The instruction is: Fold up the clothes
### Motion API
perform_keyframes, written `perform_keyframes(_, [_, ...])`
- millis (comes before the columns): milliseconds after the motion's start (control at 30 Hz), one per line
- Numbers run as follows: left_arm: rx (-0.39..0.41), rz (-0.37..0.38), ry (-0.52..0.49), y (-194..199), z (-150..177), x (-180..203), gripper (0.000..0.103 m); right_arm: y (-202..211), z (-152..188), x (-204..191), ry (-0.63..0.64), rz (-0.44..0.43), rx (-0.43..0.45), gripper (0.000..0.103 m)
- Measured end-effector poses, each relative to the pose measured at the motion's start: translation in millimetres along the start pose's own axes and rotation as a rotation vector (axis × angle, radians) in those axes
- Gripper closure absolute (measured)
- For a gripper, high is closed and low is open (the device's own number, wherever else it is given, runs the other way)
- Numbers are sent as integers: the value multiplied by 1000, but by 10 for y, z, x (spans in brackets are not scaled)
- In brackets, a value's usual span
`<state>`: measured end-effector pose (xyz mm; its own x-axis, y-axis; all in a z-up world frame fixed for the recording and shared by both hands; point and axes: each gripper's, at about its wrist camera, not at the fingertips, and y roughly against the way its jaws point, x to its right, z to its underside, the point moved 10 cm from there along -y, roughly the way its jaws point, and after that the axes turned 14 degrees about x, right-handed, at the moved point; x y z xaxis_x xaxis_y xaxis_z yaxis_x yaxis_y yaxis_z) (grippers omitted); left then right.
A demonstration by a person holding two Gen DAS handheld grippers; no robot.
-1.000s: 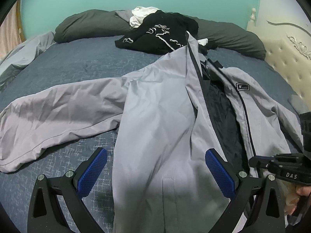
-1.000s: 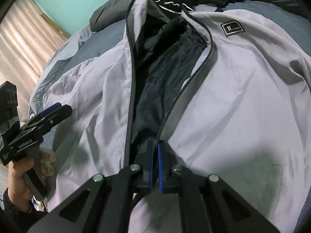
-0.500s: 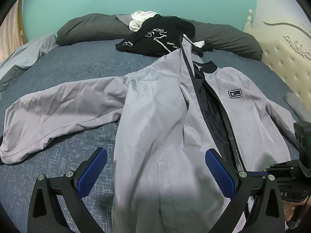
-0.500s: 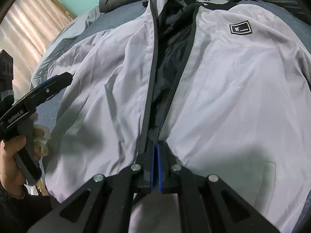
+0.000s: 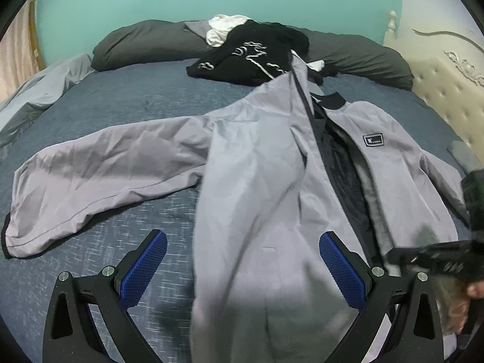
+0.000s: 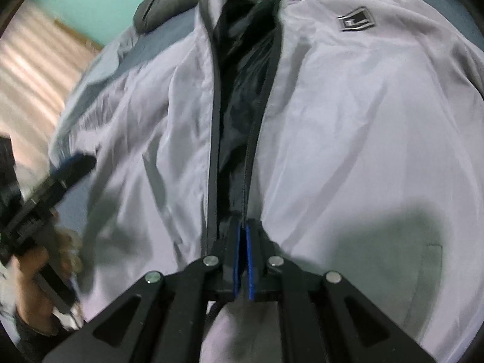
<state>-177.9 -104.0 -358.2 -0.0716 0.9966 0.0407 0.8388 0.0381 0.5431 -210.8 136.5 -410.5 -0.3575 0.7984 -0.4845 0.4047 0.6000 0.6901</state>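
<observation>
Jacket lies unfolded on the bed, sleeve out toward nine o'clock; nothing folded yet. Right gripper pinches its zipper edge; left gripper gapes wide.

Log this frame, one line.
stage: straightening jacket | left gripper: jaws open over grey jacket | right gripper: jaws shut on zipper edge

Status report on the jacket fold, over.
Left hand-held gripper open, over the hem. Right hand-held gripper shut on grey zip-front jacket at its zipper edge. Black clothes pile beyond the collar.
</observation>
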Motion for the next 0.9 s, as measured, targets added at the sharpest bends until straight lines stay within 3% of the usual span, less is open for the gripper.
perform_keyframes(167, [-17,-16,-1,19,100,-114,0,206,-260,-152,-88,-115,92,87])
perform_keyframes(233, [-27,-14,-5,29,153,-138,0,172,-256,-202,-92,-124,84,62])
perform_keyframes(567, [-32,-23,-7,148,241,-347,0,-217,-5,-340,-28,-100,-21,62])
perform_keyframes(600, [-34,-24,-5,149,255,-372,0,-223,6,-343,-14,-94,-21,63])
perform_keyframes(700, [-44,-27,6,150,305,-434,0,-232,13,-370,6,-97,-13,91])
perform_keyframes(733, [-48,-27,10,152,320,-452,0,-240,18,-376,2,-107,-14,95])
perform_keyframes(900, [-36,-29,17,199,319,-519,0,-201,53,-434,8,-136,-7,101])
